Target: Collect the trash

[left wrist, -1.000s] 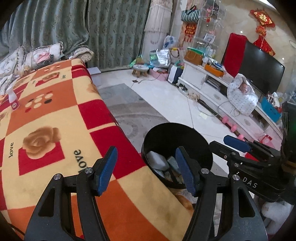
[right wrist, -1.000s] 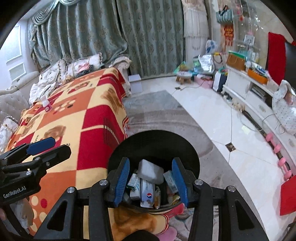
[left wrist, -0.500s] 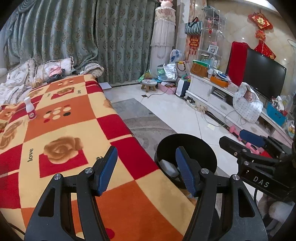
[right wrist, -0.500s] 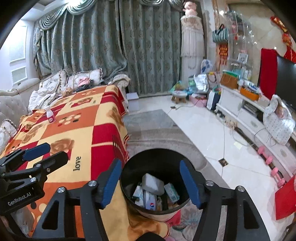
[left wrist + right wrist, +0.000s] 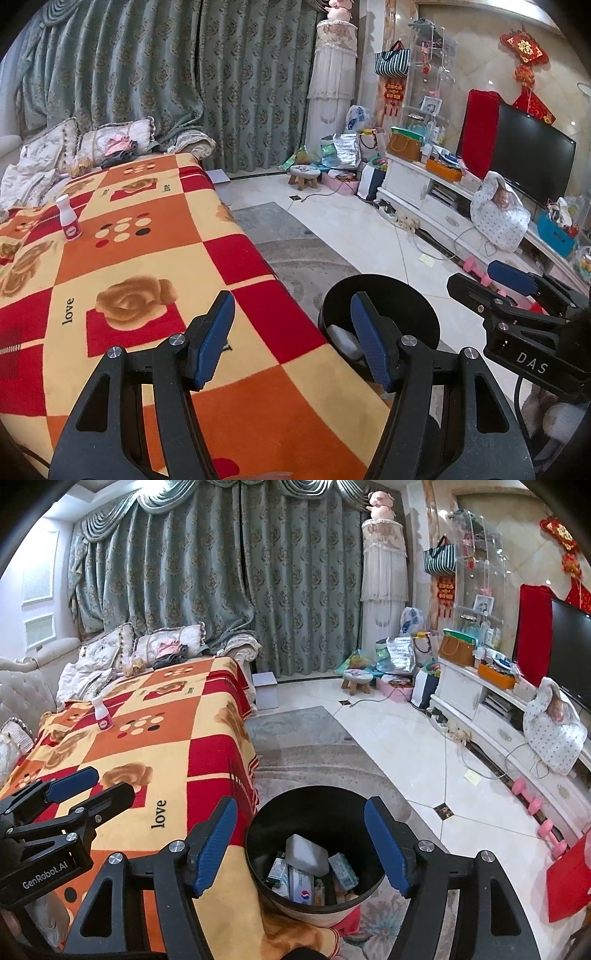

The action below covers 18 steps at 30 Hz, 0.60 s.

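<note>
Both tongs (image 5: 291, 338) (image 5: 301, 845) agape; bin (image 5: 258, 853) seemingly half-full

Black plastic left gripper (image 5: 291, 336), right gripper (image 5: 301, 843), blue pads (image 5: 212, 339), silver screws, white lettering

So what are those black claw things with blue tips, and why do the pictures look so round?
Those claws are two grabbers that a person holds, one in each hand. Each has a small camera looking along its fingers, and its wide lens bends the picture round. One picture comes from the left gripper, the other from the right gripper. Both are open and hold nothing. Below the right one stands a black trash bin with packets and wrappers inside. Beside it is a table under a red and orange blanket, and a small white bottle stands on it.
</note>
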Each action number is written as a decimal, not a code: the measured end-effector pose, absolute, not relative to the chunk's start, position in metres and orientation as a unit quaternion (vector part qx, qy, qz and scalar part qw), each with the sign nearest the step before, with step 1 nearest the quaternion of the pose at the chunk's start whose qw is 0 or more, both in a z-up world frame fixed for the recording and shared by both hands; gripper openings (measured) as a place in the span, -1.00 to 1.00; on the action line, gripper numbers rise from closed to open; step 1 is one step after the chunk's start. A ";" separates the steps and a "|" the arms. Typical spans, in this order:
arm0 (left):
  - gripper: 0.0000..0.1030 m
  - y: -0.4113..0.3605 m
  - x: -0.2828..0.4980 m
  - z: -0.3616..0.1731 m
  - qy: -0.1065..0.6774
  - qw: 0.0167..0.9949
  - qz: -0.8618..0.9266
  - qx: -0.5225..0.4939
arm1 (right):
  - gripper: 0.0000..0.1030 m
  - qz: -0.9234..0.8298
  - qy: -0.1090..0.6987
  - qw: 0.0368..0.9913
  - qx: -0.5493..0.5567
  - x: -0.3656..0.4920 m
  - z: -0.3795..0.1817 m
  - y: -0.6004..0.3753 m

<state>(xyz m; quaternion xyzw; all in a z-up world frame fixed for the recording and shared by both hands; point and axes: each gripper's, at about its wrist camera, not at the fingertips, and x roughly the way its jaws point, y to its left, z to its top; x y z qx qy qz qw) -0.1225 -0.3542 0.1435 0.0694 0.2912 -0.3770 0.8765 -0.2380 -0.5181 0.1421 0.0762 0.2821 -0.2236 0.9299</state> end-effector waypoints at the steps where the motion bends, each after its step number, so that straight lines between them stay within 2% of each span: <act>1: 0.25 -0.354 -0.122 0.144 0.290 0.877 -0.377 0.069 | 0.35 -0.225 0.282 0.930 0.076 -0.237 0.143 -0.517; 18: 0.25 -0.351 -0.116 0.140 0.296 0.876 -0.373 0.069 | 0.37 -0.224 0.280 0.930 0.077 -0.237 0.142 -0.521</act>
